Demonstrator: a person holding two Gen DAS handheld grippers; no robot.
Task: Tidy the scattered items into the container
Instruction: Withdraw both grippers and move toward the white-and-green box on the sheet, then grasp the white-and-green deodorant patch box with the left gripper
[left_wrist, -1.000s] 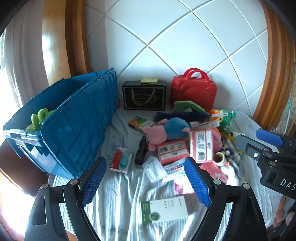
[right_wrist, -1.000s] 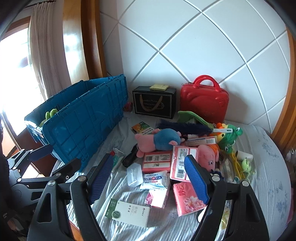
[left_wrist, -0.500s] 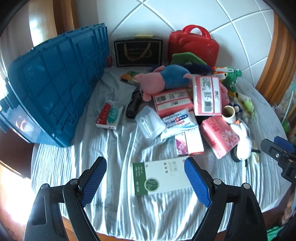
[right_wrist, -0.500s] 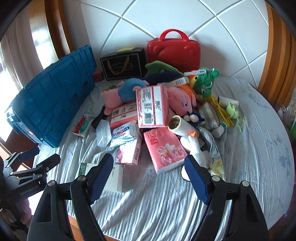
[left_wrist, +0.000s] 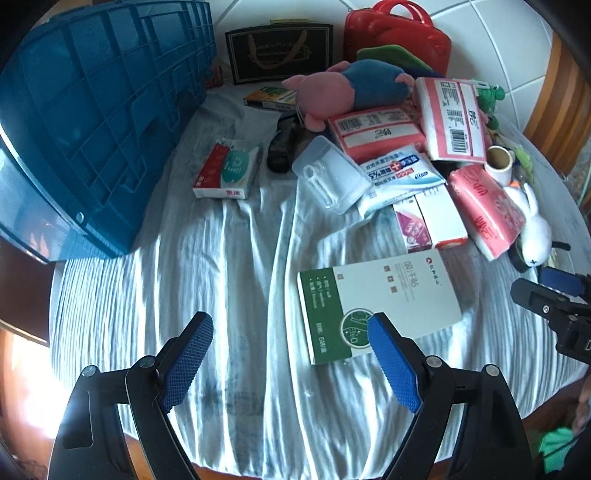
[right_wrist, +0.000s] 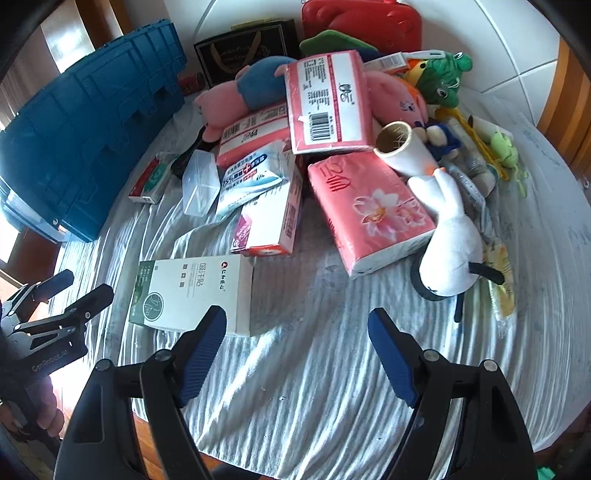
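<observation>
Wrinkled striped sheet (left_wrist: 236, 295) covers the bed; blue crate (left_wrist: 92, 122) at its left edge, white tiled wall (left_wrist: 498, 44) behind. Left gripper (left_wrist: 290, 354) and right gripper (right_wrist: 297, 350) both wide, empty.

crate (left_wrist: 92, 122): blue | sheet (left_wrist: 240, 295): white-grey stripes | box (left_wrist: 376, 302) nearest crate's front corner: white, green band | tissue pack (right_wrist: 369, 210) beyond box: pink, floral | case (left_wrist: 399, 37): red
</observation>
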